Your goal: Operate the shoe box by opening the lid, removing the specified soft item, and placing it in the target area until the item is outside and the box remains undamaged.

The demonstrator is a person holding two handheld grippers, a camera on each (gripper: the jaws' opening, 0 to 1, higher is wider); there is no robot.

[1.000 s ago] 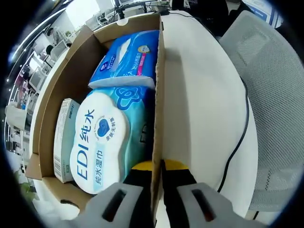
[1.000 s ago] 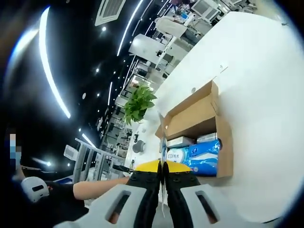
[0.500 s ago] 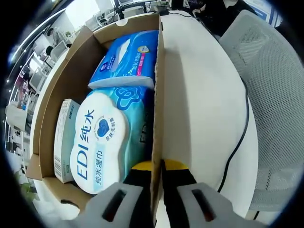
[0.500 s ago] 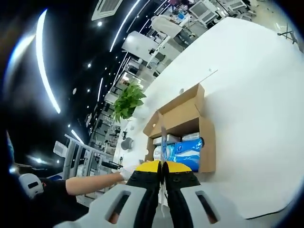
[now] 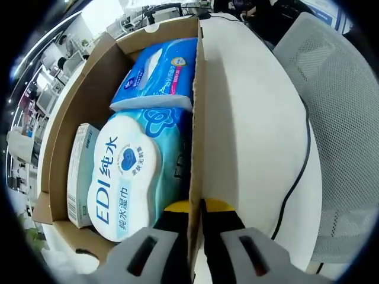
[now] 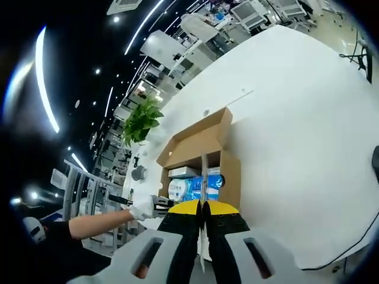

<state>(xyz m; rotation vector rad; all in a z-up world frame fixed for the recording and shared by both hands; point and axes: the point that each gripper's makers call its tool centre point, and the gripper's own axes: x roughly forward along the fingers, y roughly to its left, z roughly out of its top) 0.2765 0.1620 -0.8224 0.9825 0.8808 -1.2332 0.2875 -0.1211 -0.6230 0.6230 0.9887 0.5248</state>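
A: While the left gripper (image 5: pixel 195 207) pinches the near end of the shoe box (image 5: pixel 71 118) wall, which step is in hand?

B: The box stands open on the white bench (image 5: pixel 254 118); removal is pending. The EDI wet-wipes pack (image 5: pixel 127 171) lies inside, between a small carton (image 5: pixel 80 171) and that wall, a blue tissue pack (image 5: pixel 160 74) beyond.

A: And the right gripper (image 6: pixel 202 207)?

B: Pressed together on a thin white sheet (image 6: pixel 203 177), identity unclear. It likely must drop that, then reach in. Which soft item is specified cannot be told.
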